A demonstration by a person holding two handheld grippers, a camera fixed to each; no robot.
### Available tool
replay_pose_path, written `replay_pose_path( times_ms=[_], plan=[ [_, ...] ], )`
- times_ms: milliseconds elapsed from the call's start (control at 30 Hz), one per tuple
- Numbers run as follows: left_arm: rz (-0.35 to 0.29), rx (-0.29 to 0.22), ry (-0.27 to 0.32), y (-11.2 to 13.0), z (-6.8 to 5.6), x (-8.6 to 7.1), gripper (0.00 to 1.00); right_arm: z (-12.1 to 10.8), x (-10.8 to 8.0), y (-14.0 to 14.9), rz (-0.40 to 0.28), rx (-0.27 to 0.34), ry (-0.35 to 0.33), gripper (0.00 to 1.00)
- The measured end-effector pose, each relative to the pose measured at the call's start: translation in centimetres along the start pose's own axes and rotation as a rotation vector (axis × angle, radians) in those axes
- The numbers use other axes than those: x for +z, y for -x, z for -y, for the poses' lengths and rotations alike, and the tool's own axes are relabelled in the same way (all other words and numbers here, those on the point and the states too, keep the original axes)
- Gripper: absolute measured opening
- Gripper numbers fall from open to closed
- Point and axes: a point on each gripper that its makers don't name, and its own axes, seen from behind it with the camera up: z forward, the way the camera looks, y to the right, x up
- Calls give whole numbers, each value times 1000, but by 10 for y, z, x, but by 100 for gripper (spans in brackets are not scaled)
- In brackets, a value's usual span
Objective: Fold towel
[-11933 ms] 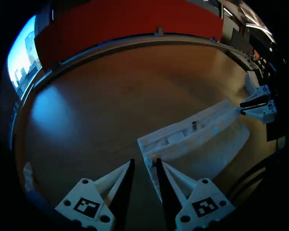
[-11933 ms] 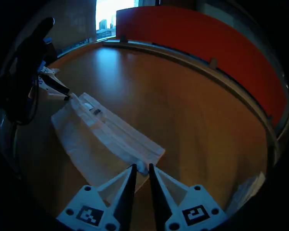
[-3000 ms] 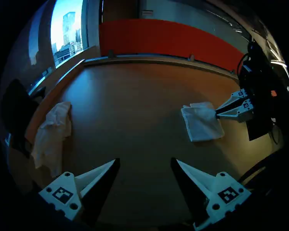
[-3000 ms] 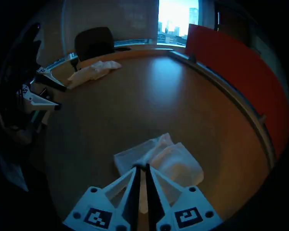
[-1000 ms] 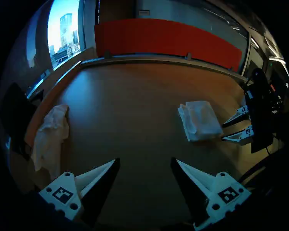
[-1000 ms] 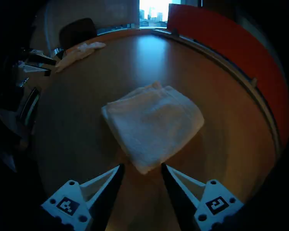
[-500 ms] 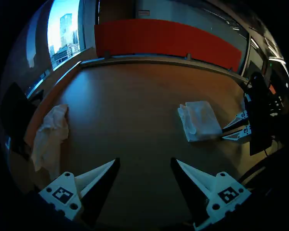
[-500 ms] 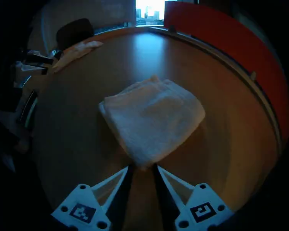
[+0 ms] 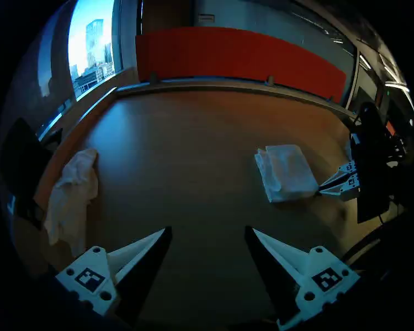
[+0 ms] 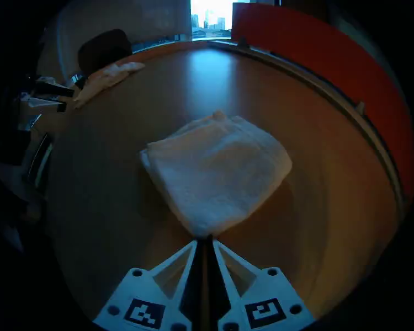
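A white towel (image 10: 218, 168), folded into a thick square, lies on the brown table (image 10: 317, 182). In the right gripper view my right gripper (image 10: 204, 241) is shut, and its tips pinch the towel's near corner. The left gripper view shows the same towel (image 9: 284, 172) at the right, with the right gripper (image 9: 320, 190) touching its corner from the right. My left gripper (image 9: 207, 231) is wide open over bare table, well short of the towel, with nothing between its fingers.
A crumpled white cloth (image 9: 72, 196) lies near the table's left edge, also seen far off in the right gripper view (image 10: 110, 71). A red partition (image 9: 234, 55) runs along the far edge. A dark chair (image 10: 105, 49) stands behind the table.
Over the last second the right gripper moved up to the towel's near corner and went from open to shut on it. The left gripper stayed open and still.
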Motion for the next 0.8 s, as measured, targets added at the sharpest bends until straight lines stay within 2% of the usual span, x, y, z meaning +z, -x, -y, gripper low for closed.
replay_pose_path(
  times_ms=[300, 500, 800],
  plan=[
    [-5, 5, 10, 0, -1, 1, 97, -7, -16, -29, -39, -31, 23, 3],
    [-25, 3, 18, -8, -3, 2, 97, -18, -34, -78, -94, -91, 55, 3],
    [-61, 15, 35, -23, -7, 0, 98, -34, -62, -154, -175, -145, 98, 3]
  ],
)
